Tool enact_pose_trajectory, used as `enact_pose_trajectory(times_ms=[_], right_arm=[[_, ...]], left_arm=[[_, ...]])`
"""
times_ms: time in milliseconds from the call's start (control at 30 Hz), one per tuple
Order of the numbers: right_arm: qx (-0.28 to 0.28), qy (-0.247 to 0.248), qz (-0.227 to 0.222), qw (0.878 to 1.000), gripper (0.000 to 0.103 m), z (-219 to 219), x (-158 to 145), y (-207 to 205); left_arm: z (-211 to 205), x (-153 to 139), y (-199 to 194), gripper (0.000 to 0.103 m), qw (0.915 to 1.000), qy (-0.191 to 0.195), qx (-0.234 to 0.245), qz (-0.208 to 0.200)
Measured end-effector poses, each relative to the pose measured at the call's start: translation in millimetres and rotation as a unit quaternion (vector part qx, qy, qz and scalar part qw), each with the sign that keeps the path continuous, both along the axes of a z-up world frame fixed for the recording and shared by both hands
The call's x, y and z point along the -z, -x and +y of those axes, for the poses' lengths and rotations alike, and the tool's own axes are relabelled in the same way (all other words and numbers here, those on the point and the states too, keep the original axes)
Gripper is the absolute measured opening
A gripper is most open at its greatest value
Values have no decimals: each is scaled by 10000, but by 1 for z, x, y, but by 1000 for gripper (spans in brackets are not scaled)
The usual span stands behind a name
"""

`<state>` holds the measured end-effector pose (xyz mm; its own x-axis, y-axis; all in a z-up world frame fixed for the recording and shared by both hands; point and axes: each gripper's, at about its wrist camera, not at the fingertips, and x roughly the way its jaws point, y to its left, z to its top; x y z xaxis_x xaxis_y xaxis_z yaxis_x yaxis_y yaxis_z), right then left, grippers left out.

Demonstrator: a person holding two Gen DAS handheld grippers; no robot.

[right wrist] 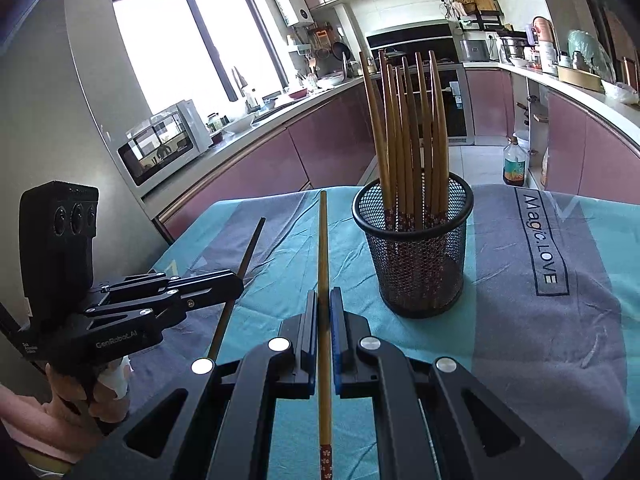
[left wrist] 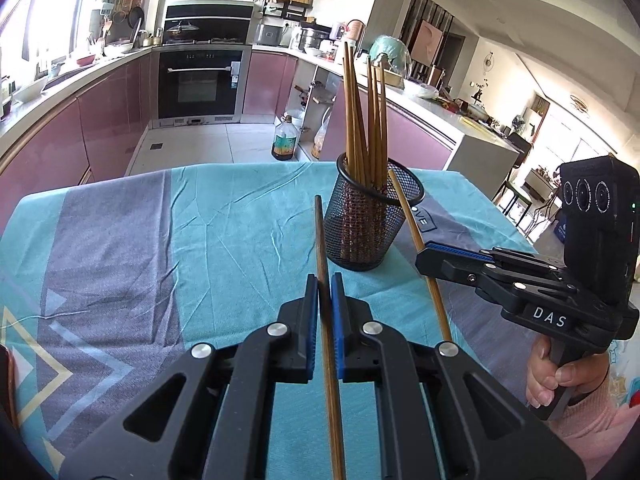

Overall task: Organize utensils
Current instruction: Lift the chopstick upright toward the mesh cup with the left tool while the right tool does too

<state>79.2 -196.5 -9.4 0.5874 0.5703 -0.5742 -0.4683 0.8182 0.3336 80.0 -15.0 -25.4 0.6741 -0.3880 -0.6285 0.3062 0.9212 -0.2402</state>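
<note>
1. Left wrist view, nearest first: your left gripper (left wrist: 324,292) is clamped tight on one chopstick (left wrist: 320,240), tip pointing forward, probably lined up for the cup.
2. Your right gripper (right wrist: 324,304) is pinched on a second chopstick (right wrist: 322,240), patterned end trailing back toward you.
3. Farther out, the mesh cup (right wrist: 416,256) stands upright on the cloth (right wrist: 540,320), holding roughly eight chopsticks, handles down. Two left to drop in, I'd judge.

Lower ends of brown wooden chopsticks (right wrist: 412,128) veiled behind black wire-mesh cup (right wrist: 416,264); gripped dark chopstick (left wrist: 326,320) and patterned-end chopstick (right wrist: 325,360) both cut off at bottom edge.
</note>
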Motion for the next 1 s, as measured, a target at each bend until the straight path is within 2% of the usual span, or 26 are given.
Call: enact_pose_trajectory(times_ms=[1000], right_arm=[[81,-306,-432,9986,5,-11,-27,10]], left_arm=[[14,-38,15,7,9983,418,145,-389]])
